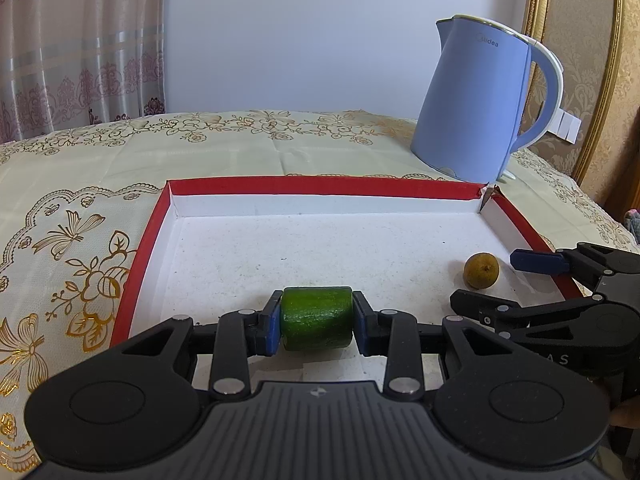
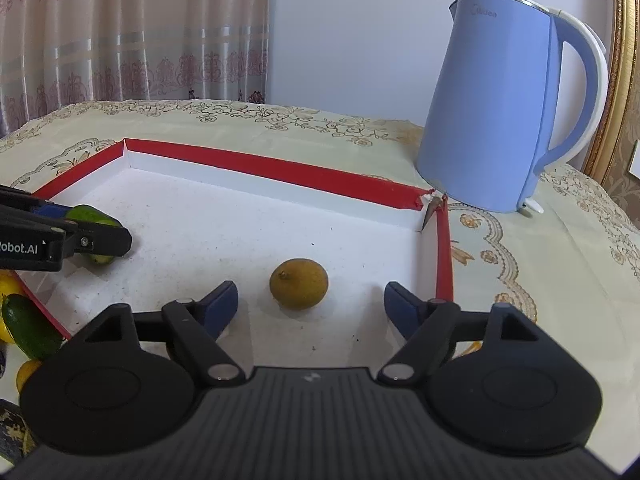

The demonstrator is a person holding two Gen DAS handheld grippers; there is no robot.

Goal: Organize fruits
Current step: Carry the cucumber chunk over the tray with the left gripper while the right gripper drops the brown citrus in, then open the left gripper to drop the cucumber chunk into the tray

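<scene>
Left wrist view: the left tongs (image 1: 316, 322) are clenched on a green cucumber piece (image 1: 317, 318), held crosswise between the blue pads just above the white floor of the red-rimmed tray (image 1: 140, 248), near its front edge. A small brown-yellow round fruit (image 1: 481, 271) rests on the tray floor toward the right wall, and the right tongs (image 1: 492, 280) reach in from the right, one finger on either side of it and clear of it. A blue kettle (image 1: 480, 100) stands on the counter (image 1: 80, 168) just behind the tray's torn far-right corner. Right wrist view: the right tongs (image 2: 310, 298) are released, fingers spread wide, with the round fruit (image 2: 299, 283) lying on the tray floor just ahead of the gap, touching neither pad. The left tongs (image 2: 80, 236) enter from the left with the cucumber piece (image 2: 94, 216) gripped, low over the tray (image 2: 280, 172). Outside the tray's near-left corner lie another green cucumber (image 2: 30, 332) and some yellow fruits (image 2: 26, 372), only partly visible. Judgement: the task is at an early-to-middle stage. One fruit is already in the tray, one piece is at the point of being set down, and at least three items on the counter remain to be brought in.
</scene>
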